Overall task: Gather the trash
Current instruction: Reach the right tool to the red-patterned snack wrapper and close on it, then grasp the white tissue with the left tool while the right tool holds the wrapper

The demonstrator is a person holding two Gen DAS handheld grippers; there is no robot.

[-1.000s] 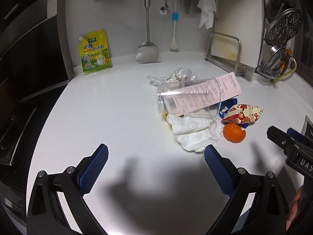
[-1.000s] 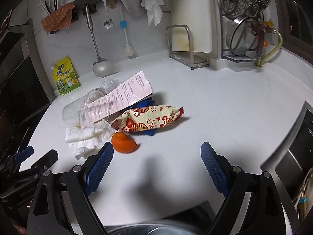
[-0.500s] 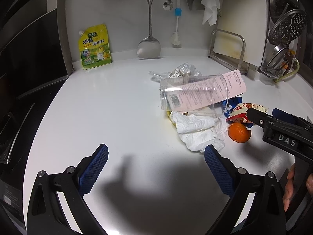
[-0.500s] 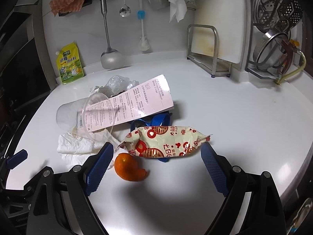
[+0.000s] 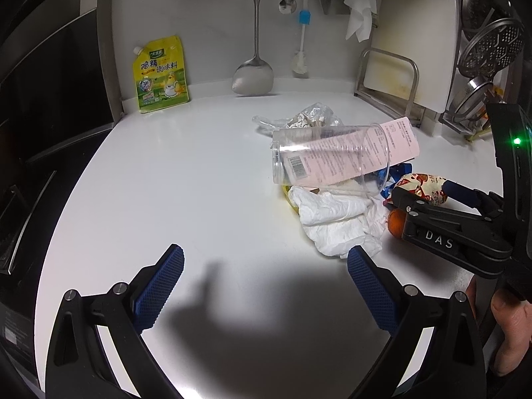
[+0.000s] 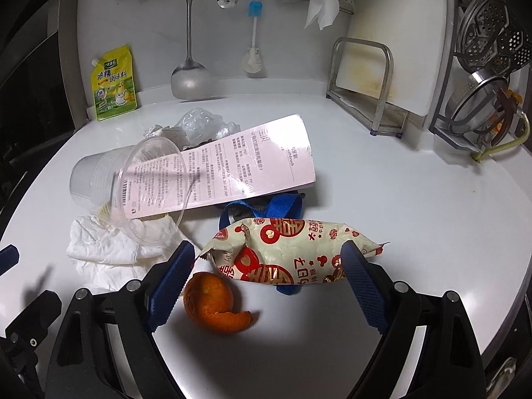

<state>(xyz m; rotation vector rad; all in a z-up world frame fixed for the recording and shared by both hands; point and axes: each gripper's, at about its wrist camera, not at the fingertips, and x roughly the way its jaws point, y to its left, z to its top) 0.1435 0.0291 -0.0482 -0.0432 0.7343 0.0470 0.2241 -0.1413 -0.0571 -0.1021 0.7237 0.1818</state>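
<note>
Right gripper (image 6: 266, 266) moved in, jaws just closing around snack wrapper (image 6: 286, 249), not yet pinching | left gripper (image 5: 266, 286) released | white counter (image 5: 186, 179), utensils hanging | wrapper cream-red, lower centre.

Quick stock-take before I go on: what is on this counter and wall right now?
snack packet: 1, cream and red, between the right jaws
orange peel: 1, orange, in front of the packet
tissue: 1, white, crumpled, left of the peel
plastic cup: 1, clear, on its side
receipt: 1, pink, sticking out of the cup
seasoning pouch: 1, yellow, against the wall
spatula: 1, steel, hanging
left gripper: open, nothing between the jaws
right gripper: open, jaws just closing around the packet
</note>
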